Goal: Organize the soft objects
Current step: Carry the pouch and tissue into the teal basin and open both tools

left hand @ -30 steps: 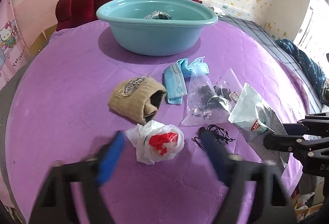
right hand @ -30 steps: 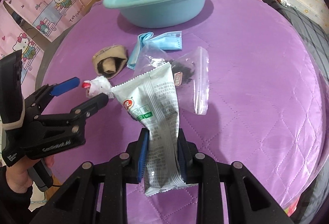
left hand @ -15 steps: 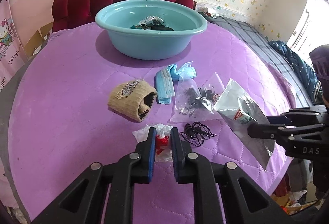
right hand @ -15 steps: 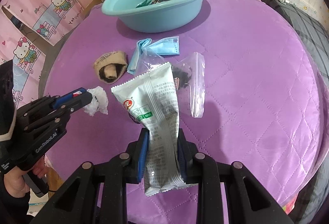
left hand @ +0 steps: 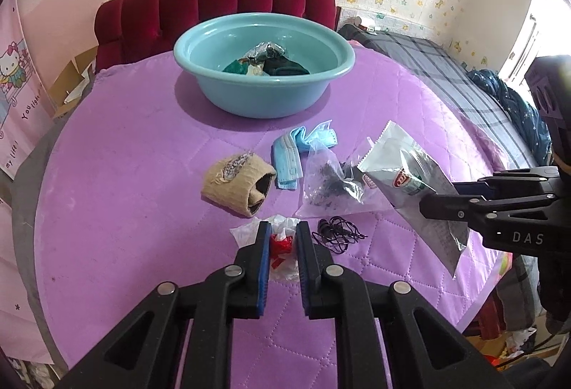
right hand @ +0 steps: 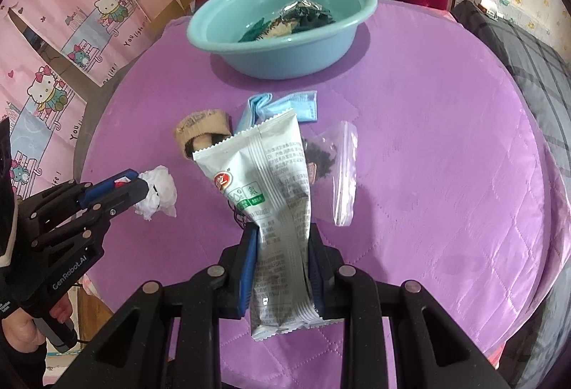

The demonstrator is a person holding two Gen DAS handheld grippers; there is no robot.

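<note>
My left gripper (left hand: pixel 280 232) is shut on a crumpled white and red plastic bag (left hand: pixel 282 246), held above the purple quilted table (left hand: pixel 125 228); the bag also shows in the right wrist view (right hand: pixel 158 192). My right gripper (right hand: pixel 282 233) is shut on a silver snack packet (right hand: pixel 271 182), held up over the table; it also shows in the left wrist view (left hand: pixel 410 185). A teal basin (left hand: pixel 264 62) at the far side holds dark and foil items.
On the table lie a tan knitted roll (left hand: pixel 237 185), blue face masks (left hand: pixel 296 153), a clear zip bag with dark bits (left hand: pixel 328 185) and black hair ties (left hand: pixel 337 233). A red headboard (left hand: pixel 214 7) stands behind the basin.
My left gripper closed on the white and red plastic bag and has lifted it off the table. My right gripper has risen a little with the snack packet.
</note>
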